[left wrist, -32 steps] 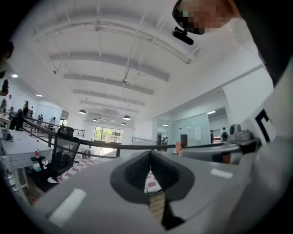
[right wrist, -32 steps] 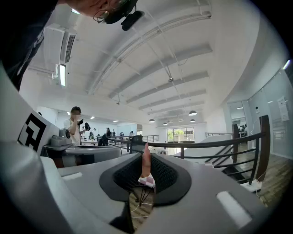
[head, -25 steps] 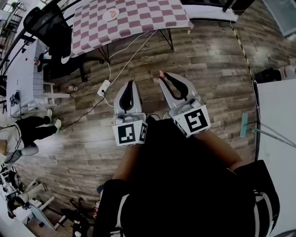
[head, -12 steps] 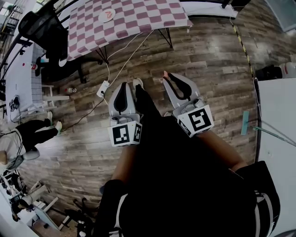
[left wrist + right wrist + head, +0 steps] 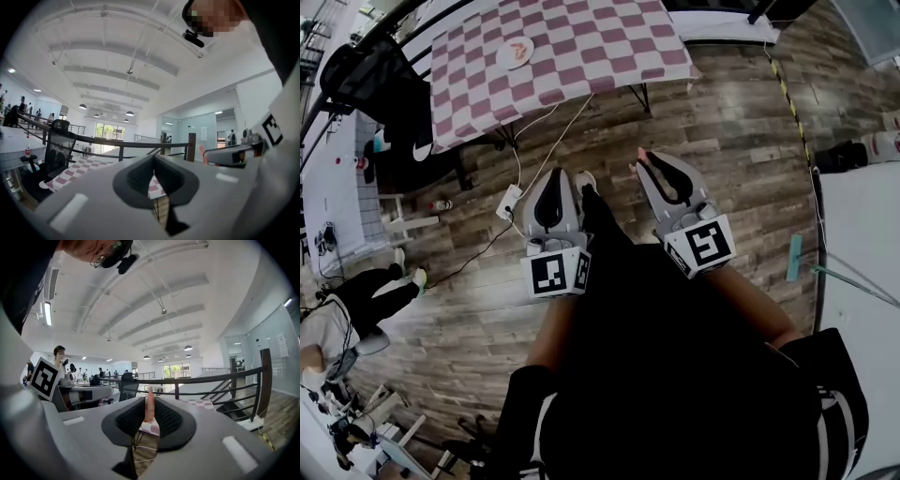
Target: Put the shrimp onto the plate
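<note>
1. We see the plate (image 5: 516, 52) on the checkered tabletop (image 5: 591, 42), well apart from both grippers.
2. Our left gripper (image 5: 152, 178) has its jaws pressed together, with nothing between them, over the wooden floor (image 5: 731, 122).
3. Our right gripper (image 5: 644, 163) pinches the pink shrimp (image 5: 149, 405) at its jaw tips.

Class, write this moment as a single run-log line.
phase: shrimp held, away from table | right gripper: shut on shrimp | left gripper: shut, empty | plate: on checkered table

Open-plan office (mezzanine), desks (image 5: 91, 391), swivel chair (image 5: 58, 140), railing (image 5: 211, 379)
</note>
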Demonstrator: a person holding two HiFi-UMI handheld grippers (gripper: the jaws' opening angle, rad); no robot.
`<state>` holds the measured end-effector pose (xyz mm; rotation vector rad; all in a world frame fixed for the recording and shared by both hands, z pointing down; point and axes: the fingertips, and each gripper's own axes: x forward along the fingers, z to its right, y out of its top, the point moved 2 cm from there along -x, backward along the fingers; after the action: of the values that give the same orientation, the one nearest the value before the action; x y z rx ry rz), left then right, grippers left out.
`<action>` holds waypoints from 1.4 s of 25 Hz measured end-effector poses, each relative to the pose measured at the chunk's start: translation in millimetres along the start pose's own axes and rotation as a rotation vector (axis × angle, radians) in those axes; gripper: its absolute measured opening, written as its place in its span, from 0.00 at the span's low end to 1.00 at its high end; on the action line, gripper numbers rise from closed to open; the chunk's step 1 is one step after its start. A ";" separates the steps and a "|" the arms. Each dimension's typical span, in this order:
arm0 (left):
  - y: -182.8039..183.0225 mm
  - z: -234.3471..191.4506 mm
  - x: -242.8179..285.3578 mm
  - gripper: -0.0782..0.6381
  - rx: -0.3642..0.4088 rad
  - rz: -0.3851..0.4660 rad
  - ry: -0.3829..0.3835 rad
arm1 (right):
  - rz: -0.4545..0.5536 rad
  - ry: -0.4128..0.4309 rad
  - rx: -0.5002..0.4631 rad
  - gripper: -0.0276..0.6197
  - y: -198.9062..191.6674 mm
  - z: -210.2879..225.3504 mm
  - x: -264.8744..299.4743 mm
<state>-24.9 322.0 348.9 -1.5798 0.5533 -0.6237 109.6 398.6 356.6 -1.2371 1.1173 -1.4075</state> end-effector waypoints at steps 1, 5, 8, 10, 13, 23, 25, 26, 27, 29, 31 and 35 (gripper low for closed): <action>3.1 -10.5 13.0 0.12 0.001 -0.001 -0.001 | -0.005 -0.002 -0.002 0.14 3.7 4.2 16.5; 18.4 -57.4 63.7 0.12 -0.022 -0.013 -0.011 | -0.038 -0.021 0.005 0.14 15.4 20.5 87.2; 30.4 -95.4 102.2 0.12 -0.026 -0.015 -0.012 | -0.059 -0.037 0.017 0.14 23.9 32.9 145.1; 35.9 -120.1 127.2 0.12 -0.022 -0.018 -0.007 | -0.078 -0.040 0.023 0.14 31.9 38.5 181.5; 40.8 -153.6 158.1 0.12 -0.042 -0.021 -0.007 | -0.094 -0.021 0.024 0.14 45.0 39.0 231.0; 32.0 -252.0 206.1 0.12 -0.078 -0.026 0.041 | -0.134 -0.003 -0.039 0.14 56.2 16.3 344.9; 28.3 -267.0 208.4 0.12 -0.085 -0.027 0.053 | -0.157 -0.021 -0.033 0.14 50.3 13.0 356.8; 27.3 -274.6 209.0 0.12 -0.093 -0.026 0.063 | -0.163 -0.016 -0.032 0.14 49.0 9.1 361.5; 26.5 -281.7 210.4 0.12 -0.101 -0.025 0.071 | -0.167 -0.005 -0.037 0.14 49.3 4.6 366.2; 25.0 -292.5 215.5 0.12 -0.112 -0.025 0.078 | -0.166 0.019 -0.053 0.14 52.7 -3.5 376.1; 23.6 -297.4 220.6 0.12 -0.115 -0.026 0.069 | -0.161 0.027 -0.062 0.14 56.4 -8.8 383.9; 22.0 -299.7 225.3 0.12 -0.127 -0.017 0.051 | -0.165 0.007 -0.069 0.14 58.3 -11.4 389.5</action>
<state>-62.1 -51.5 363.0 -1.6927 0.6284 -0.6541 76.1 6.1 359.2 -1.4016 1.0964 -1.5073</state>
